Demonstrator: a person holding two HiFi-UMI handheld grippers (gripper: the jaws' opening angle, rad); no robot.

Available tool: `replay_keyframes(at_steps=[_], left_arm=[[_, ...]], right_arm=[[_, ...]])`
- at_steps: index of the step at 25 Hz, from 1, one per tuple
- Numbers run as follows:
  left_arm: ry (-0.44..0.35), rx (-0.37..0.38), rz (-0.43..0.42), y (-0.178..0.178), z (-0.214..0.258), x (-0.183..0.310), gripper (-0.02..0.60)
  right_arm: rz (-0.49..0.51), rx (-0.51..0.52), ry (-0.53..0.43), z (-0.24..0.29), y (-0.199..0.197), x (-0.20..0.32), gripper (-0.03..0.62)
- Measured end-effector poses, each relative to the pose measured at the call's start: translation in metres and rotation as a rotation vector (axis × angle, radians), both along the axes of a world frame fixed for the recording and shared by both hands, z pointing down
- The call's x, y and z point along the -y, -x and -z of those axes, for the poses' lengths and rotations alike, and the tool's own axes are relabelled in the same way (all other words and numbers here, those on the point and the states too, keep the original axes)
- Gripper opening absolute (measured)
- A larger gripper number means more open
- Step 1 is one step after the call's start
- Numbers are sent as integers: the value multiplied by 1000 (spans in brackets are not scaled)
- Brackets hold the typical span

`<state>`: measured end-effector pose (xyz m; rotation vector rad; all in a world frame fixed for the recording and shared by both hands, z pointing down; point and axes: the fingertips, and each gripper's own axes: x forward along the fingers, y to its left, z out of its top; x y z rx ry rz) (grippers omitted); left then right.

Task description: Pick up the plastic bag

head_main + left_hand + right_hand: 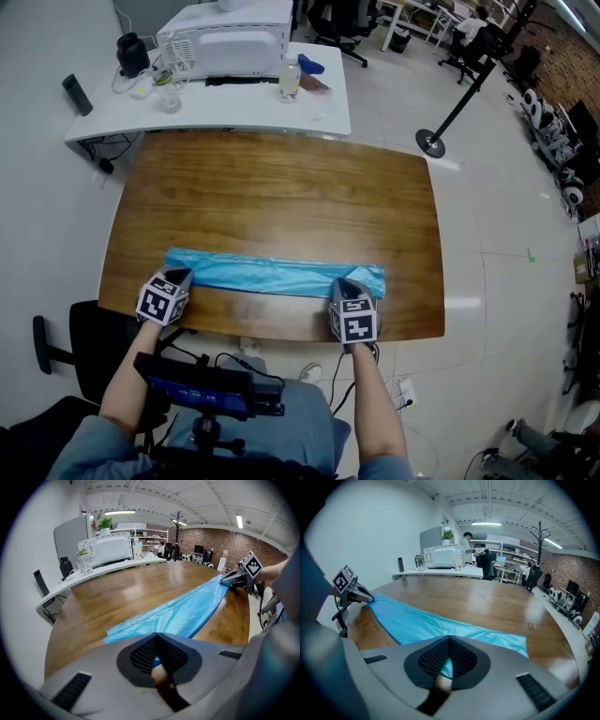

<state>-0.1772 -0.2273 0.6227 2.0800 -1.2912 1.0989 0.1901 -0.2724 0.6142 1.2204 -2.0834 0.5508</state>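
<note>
A long blue plastic bag (277, 273) lies flat as a strip along the near part of the wooden table (281, 187). My left gripper (177, 276) is at the bag's left end, near edge. In the left gripper view its jaws (157, 637) are closed together with a bit of blue film (157, 662) pinched between them. My right gripper (346, 285) is at the bag's right end, and its jaws (449, 640) are likewise shut on the bag's edge (446, 666). Each gripper shows in the other's view, my right gripper (228, 580) and my left gripper (364, 595) both at the bag's far tip.
Behind the table stands a white desk (216, 108) with a white appliance (227, 39), a bottle (289, 79), a glass (169, 96) and a black mug (132, 52). A stanchion base (432, 143) sits on the floor at the right. A black chair (66, 342) is at my left.
</note>
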Motion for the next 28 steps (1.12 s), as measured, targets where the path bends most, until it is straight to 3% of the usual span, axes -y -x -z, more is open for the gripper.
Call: replay_keyframes(at_steps=[5,8,12,21,28], left_arm=[[-30,10,33,1,3,-1,8],[-91,6,54,-4,15,4,8],[-192,-48,91,-20,40,8,8],[-456,-222,88,-109,126,11,9],[-584,-293,103,-169,189,-14,8]], right_arm=[[14,13,20,-2,1,-2,3],[30,3,14,0,2,1,3],[37,25,-63,15,5,4,32],[172,165,-209,82,30,-3,31],[319,306,-356,157,39,-29,29]])
